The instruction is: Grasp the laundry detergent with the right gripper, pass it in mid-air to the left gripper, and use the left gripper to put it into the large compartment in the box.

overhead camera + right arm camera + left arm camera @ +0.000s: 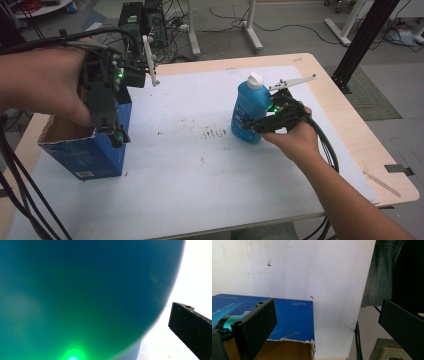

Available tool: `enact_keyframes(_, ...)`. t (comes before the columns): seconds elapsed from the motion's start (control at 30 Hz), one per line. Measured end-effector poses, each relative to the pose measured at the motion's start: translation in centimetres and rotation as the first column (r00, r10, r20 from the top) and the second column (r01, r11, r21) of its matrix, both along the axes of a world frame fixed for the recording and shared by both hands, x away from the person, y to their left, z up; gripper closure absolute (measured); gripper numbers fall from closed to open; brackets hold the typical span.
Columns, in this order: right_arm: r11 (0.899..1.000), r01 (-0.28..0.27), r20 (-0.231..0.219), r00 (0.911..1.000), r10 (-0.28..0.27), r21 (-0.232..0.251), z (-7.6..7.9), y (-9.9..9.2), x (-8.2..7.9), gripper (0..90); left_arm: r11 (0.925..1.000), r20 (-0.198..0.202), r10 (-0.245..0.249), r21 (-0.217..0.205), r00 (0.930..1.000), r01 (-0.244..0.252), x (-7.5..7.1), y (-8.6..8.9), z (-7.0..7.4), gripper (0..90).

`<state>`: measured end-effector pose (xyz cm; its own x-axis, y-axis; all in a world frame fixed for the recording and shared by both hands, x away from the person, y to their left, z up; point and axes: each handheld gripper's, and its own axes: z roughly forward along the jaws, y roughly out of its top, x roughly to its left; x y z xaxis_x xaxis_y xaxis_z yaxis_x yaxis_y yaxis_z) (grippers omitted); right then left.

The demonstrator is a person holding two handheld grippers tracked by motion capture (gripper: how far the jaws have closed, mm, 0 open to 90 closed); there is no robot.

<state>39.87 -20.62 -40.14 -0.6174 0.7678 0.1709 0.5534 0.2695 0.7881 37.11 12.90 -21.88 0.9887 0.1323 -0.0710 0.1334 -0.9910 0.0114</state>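
Toward the table's [345, 150] right edge we clasp the upright blue bottle [248, 107] in our right gripper [260, 125], left gripper [117, 137] gaping at the box [95, 155]; a loose squeeze could topple it.

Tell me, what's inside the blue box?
The blue box is open on top, showing brown cardboard inside. The hand and left claw cover most of the opening, so its contents cannot be seen.

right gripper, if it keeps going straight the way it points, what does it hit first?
The blue bottle. The right gripper points at the bottle's body, which looms right ahead in its own view, with one jaw standing clear beside it. Whether they already touch is unclear.
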Motion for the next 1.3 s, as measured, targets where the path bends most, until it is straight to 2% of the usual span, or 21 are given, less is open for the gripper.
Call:
enact_keyframes(0.37,0.999,0.012,0.043,0.9990,-0.014,0.048,-0.6,0.6,0.0,2.8,1.0000,0.000,0.004,0.000,1.0000,-0.004,-0.2,0.1,0.0,1.7)
enact_keyframes(0.67,0.998,0.027,0.091,0.9954,-0.032,0.056,-1.0,0.9,-0.4,5.9,1.0000,0.000,0.007,0.001,1.0000,-0.007,-0.1,0.2,0.0,1.7)
enact_keyframes(0.8,0.997,0.025,0.115,0.9928,-0.033,0.070,-1.1,1.1,-0.7,12.6,1.0000,0.000,0.006,0.000,1.0000,-0.006,-0.1,0.2,0.0,1.7)
enact_keyframes(1.07,0.996,0.048,0.152,0.9866,-0.060,0.076,-1.3,1.3,-0.8,16.5,0.9999,0.000,0.015,-0.004,0.9999,-0.015,-0.2,0.5,-0.2,1.7)
enact_keyframes(1.3,0.996,0.056,0.162,0.9846,-0.067,0.075,-1.5,1.4,-0.9,20.7,0.9999,-0.004,0.015,0.000,0.9999,-0.015,0.0,0.6,-0.3,1.7)
